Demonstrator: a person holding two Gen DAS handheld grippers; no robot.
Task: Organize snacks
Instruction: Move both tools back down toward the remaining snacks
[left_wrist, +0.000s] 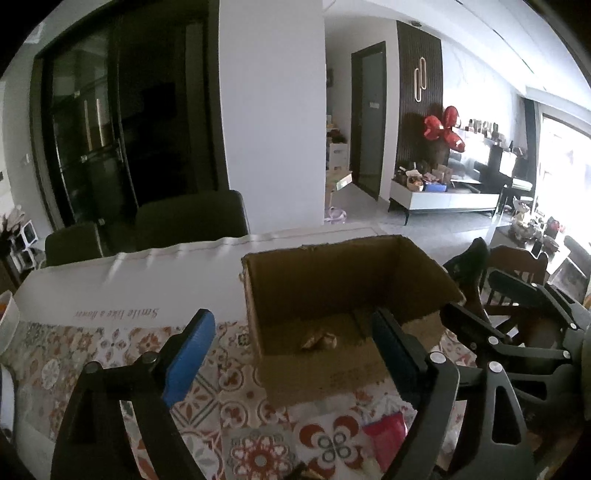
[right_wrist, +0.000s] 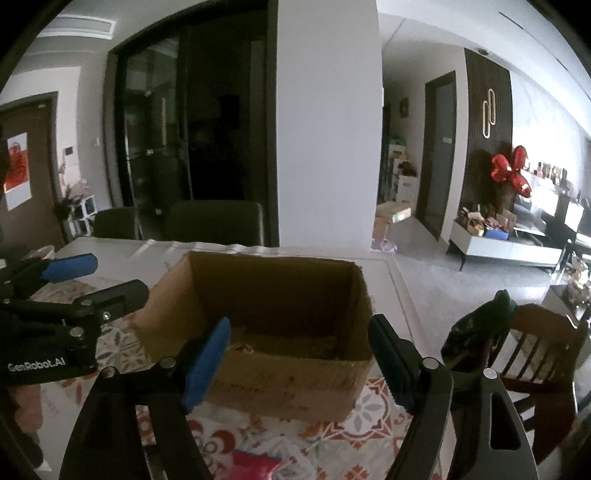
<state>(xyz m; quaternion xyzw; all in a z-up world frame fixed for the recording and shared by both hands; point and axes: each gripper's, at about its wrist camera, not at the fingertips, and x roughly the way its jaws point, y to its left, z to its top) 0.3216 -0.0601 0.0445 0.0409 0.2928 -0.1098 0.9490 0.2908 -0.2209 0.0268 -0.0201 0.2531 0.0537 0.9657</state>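
Both grippers hang at the near rim of the open brown cardboard box (left_wrist: 343, 314) on the bench w/ the patterned red-and-grey tile-print cloth (left_wrist: 229, 373). Left gripper (left_wrist: 291, 354): jaws spread wide, nothing btwn the blue pads. Right gripper (right_wrist: 299, 363): also wide apart, empty.

Inside the box, on its floor near the front wall, lies one small crumpled tan-wrapped snack (left_wrist: 318, 341); in the right wrist view only a sliver of it shows past the blue pad (right_wrist: 243, 347).

Key relation for the next move: a red/pink flat snack packet (left_wrist: 384, 434) lies on the cloth on the near side of the box, below and behind both sets of fingertips, i.e. toward the person, not ahead. In the left wrist view it sits just inside the right-hand finger; in the right wrist view it's (right_wrist: 255, 465) at the bottom edge, btwn the fingers. Looks about equally near to both, so my guess is either hand would have to pull back and dip to reach it. Long axis can't be told; packet is cut off by the frame.

Writing: "Smile like a flower" (approx., upside down) on the white strip of the cloth (left_wrist: 116, 314); "GenRobot.AI" on the left gripper body (right_wrist: 37, 366) as seen from the right wrist.
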